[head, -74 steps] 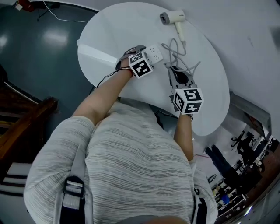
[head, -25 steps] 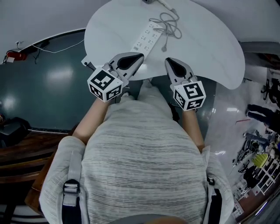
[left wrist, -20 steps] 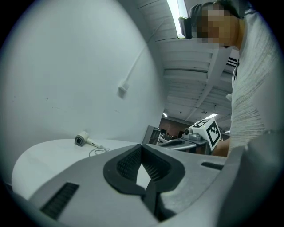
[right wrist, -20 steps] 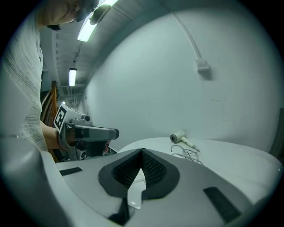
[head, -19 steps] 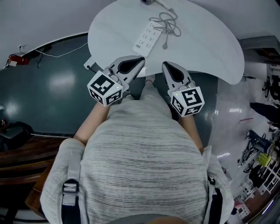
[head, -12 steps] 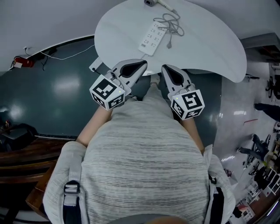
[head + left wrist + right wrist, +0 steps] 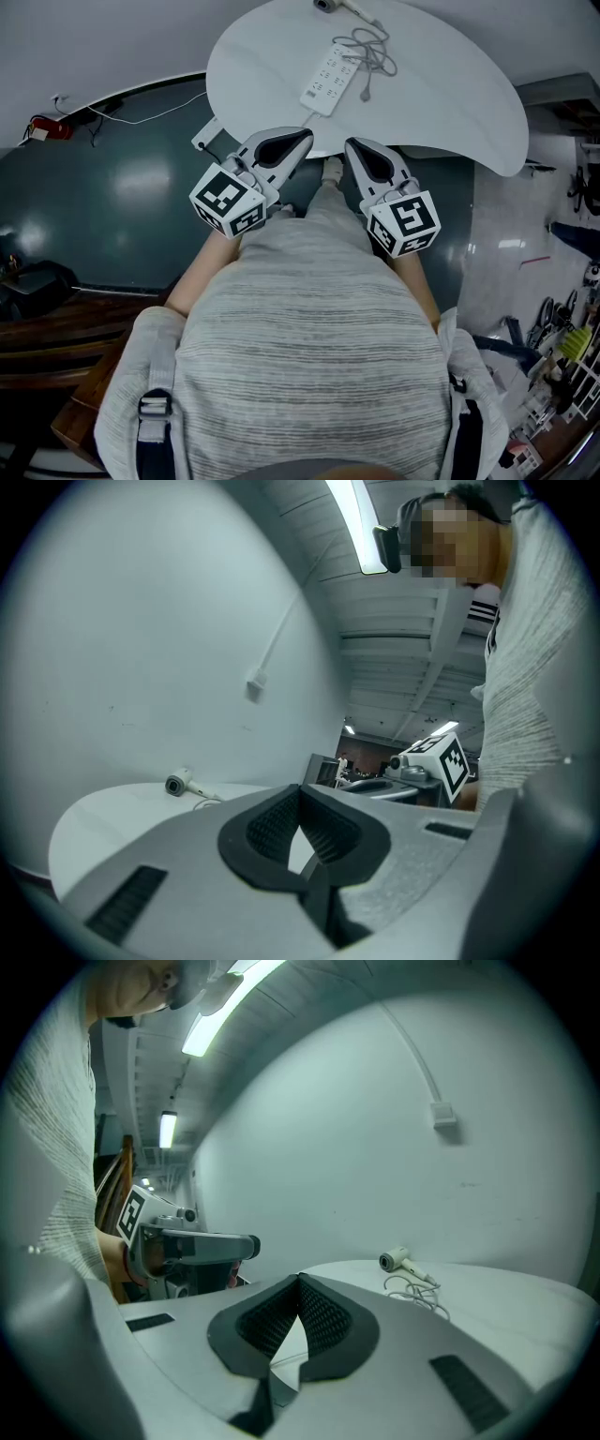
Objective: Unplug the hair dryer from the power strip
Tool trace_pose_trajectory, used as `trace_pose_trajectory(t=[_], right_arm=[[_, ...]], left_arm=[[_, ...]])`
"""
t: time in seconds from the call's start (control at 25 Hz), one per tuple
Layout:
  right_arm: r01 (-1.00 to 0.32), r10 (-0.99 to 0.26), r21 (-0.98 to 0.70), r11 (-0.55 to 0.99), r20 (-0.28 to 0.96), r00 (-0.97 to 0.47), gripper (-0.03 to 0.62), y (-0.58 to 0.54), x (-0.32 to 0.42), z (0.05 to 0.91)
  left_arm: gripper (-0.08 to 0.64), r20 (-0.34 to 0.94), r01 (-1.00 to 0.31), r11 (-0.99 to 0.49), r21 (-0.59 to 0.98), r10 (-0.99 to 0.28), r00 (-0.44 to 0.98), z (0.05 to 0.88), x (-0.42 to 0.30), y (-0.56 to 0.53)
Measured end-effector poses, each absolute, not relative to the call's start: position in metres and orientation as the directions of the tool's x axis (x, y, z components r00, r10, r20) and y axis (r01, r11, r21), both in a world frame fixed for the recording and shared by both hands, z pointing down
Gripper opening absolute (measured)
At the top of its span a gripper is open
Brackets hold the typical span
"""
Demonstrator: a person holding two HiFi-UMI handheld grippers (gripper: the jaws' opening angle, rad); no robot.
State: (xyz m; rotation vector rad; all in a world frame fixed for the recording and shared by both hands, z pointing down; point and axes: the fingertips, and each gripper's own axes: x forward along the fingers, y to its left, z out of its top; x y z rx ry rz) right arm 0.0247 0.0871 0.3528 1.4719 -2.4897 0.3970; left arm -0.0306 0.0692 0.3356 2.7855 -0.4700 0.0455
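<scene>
Plug [image 7: 364,96], light and rigid, lies beside power strip [image 7: 328,79]; grip its body. Left claw [image 7: 302,138] and right claw [image 7: 352,146] are closed, empty.

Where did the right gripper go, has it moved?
Yes. The right gripper pulled back from over the white table to its near edge, toward the person.

No longer at the power strip [image 7: 328,67]: left tongs [image 7: 302,138] and right tongs [image 7: 351,145], now back beyond the table [image 7: 450,94] edge.
</scene>
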Motion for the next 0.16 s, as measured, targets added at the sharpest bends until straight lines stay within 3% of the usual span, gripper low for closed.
trace_pose_trajectory(t=[0.16], right_arm=[[-0.879,-0.816,-0.117,0.462,0.333,-0.473,0.025,0.0858,0.0291,0.3541]], left_arm=[[0.006,0.089,-0.331,-0.892,0.307,-0.319,0.944,0.3386,-0.0283,0.0684]])
